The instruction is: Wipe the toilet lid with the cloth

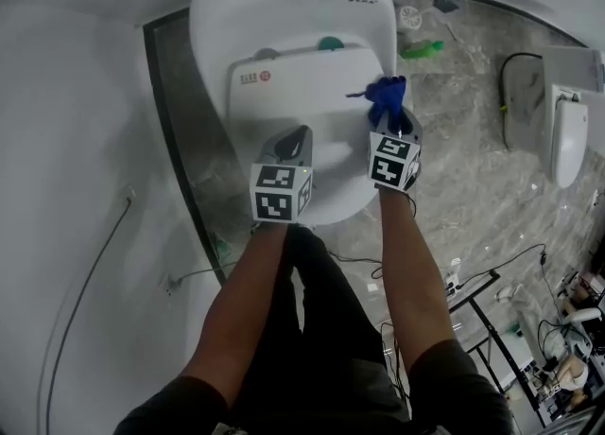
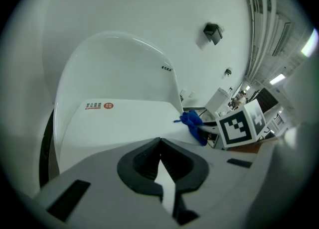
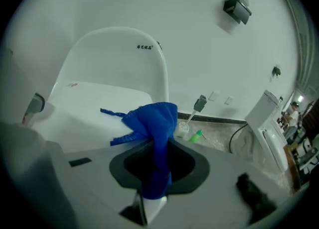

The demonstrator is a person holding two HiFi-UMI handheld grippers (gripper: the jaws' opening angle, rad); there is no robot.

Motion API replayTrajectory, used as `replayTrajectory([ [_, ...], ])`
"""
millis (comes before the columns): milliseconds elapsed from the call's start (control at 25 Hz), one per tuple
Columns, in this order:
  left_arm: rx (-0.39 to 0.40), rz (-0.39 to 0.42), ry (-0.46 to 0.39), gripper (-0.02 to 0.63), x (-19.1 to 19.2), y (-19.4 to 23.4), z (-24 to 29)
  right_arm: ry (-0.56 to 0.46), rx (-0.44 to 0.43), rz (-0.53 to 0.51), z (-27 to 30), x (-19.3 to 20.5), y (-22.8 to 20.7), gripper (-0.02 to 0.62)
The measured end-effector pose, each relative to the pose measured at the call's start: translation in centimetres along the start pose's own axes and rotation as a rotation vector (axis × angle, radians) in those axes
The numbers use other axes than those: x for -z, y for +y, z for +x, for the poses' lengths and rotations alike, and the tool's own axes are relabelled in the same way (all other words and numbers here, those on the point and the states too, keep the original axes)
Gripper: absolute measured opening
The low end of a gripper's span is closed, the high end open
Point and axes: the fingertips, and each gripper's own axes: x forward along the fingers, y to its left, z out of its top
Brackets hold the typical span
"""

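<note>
A white toilet with its lid [image 1: 302, 102] down stands against the white wall. My right gripper [image 1: 397, 119] is shut on a bunched blue cloth [image 1: 386, 95] and holds it over the lid's right edge. In the right gripper view the blue cloth [image 3: 154, 123] sticks up from between the jaws, with the lid [image 3: 94, 103] to the left. My left gripper [image 1: 299, 135] is shut with nothing in it and hangs over the lid's front middle. From the left gripper view the lid [image 2: 124, 118] lies ahead, and the cloth [image 2: 193, 123] shows to the right.
A toilet brush holder [image 1: 409, 17] and a green bottle [image 1: 423, 47] stand on the marble floor right of the toilet. A white appliance [image 1: 567, 130] stands at the far right. Cables and a metal frame [image 1: 492, 310] lie on the floor at the lower right.
</note>
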Motion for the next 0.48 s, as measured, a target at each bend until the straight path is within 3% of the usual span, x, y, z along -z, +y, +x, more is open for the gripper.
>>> replayTrajectory([
  [120,0.014,-0.011,-0.01,0.011,0.3,0.2,-0.4,-0.003,0.013,-0.04,0.1,-0.1,-0.4,0.066],
  [240,0.016,-0.019,-0.027,0.011,0.6,1.4,-1.6,-0.072,0.011,-0.124,-1.4,-1.5,0.3,0.067],
  [360,-0.05,-0.042,-0.047,0.011,0.9,4.3,-3.5,-0.169,-0.065,-0.192,-4.7,-3.6,3.6,0.067],
  [480,-0.112,-0.116,-0.086,0.011,1.8,7.1,-5.9,-0.209,-0.166,-0.213,-8.1,-4.4,8.5,0.067],
])
